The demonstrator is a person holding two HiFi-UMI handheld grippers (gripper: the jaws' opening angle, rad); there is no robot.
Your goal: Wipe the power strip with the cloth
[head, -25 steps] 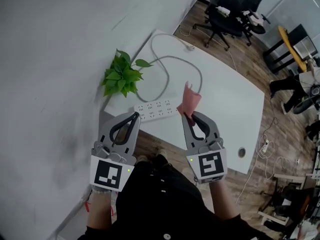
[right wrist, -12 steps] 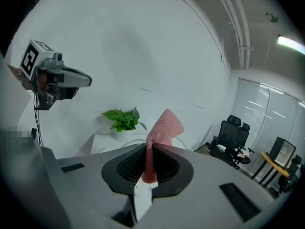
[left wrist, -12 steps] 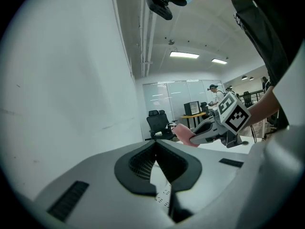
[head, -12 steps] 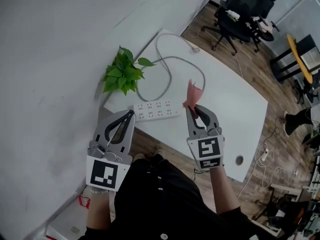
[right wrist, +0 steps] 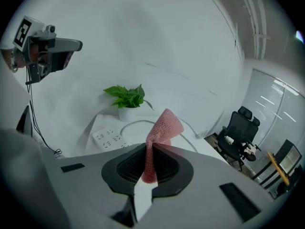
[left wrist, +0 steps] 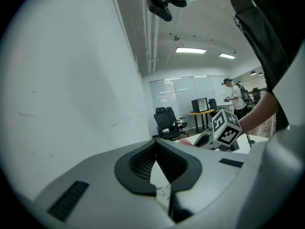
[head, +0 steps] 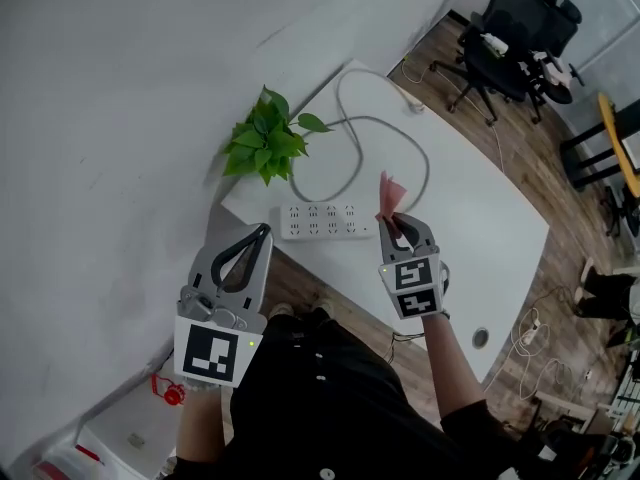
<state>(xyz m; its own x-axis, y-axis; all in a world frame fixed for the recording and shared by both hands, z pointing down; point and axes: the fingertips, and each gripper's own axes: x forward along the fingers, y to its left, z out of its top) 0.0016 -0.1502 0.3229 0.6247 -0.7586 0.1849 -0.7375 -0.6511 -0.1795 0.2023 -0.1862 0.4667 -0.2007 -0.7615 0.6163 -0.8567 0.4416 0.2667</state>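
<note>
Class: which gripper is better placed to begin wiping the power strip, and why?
Right: the right gripper grips the cloth near the power strip; the left gripper is shut, empty.

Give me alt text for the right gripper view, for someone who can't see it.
The right tool pinches a pink cloth that stands up between its shut jaws. Beyond, a white power strip and a potted plant sit on a white table.

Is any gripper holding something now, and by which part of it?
The right gripper pinches the cloth by its lower part; the left gripper is shut, empty.
</note>
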